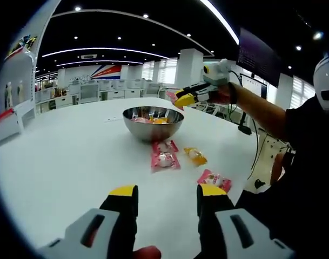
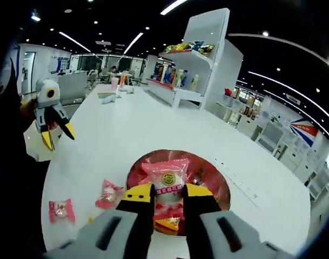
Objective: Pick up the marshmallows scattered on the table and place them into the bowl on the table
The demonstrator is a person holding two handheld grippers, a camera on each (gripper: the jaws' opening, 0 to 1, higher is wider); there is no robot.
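In the left gripper view, the left hand-held gripper (image 1: 167,197) hovers low over the white surface (image 1: 72,156), jaws apart and gripping nothing. Just ahead of it lie two pink marshmallow packets (image 1: 165,155), one behind the other, then a yellow packet (image 1: 195,156) beside them, and another pink packet (image 1: 214,179) close to the right jaw. Beyond them sits the metal bowl (image 1: 153,122), already holding a few packets. Further right, the right hand-held gripper (image 1: 181,97) hangs above the bowl's far side with something pink pinched at its tips.

Over to the right gripper view: the left hand-held gripper (image 2: 58,134) shows at the left edge, jaws spread. On the surface lie two pink packets (image 2: 61,210), (image 2: 109,194). The right hand-held gripper (image 2: 166,190) is clamped on a pink marshmallow packet (image 2: 167,181), directly over the bowl (image 2: 218,189). Shelves (image 2: 194,59) of goods stand behind.
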